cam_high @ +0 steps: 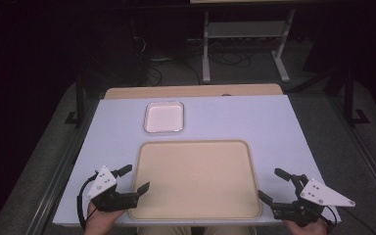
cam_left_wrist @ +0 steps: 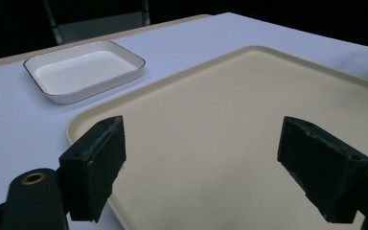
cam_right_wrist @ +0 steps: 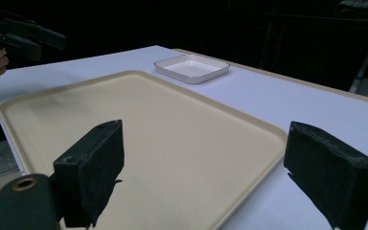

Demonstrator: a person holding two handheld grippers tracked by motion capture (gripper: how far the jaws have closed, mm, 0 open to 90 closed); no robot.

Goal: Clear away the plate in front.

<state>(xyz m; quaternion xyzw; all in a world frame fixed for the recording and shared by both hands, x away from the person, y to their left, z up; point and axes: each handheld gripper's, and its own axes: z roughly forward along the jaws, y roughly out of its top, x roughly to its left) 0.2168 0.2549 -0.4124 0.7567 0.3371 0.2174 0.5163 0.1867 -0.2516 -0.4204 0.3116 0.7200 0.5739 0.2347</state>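
L gripper (cam_high: 136,178) & R gripper (cam_high: 271,185) hovering w/ jaws released, flanking beige tray (cam_high: 196,178); white dish (cam_high: 163,117) sitting beyond it.

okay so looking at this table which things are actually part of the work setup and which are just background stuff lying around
Likely in play: beige tray; white dish; left gripper and right gripper, jaws open, nothing held.

Background: white table frame and cables on the floor beyond the table.
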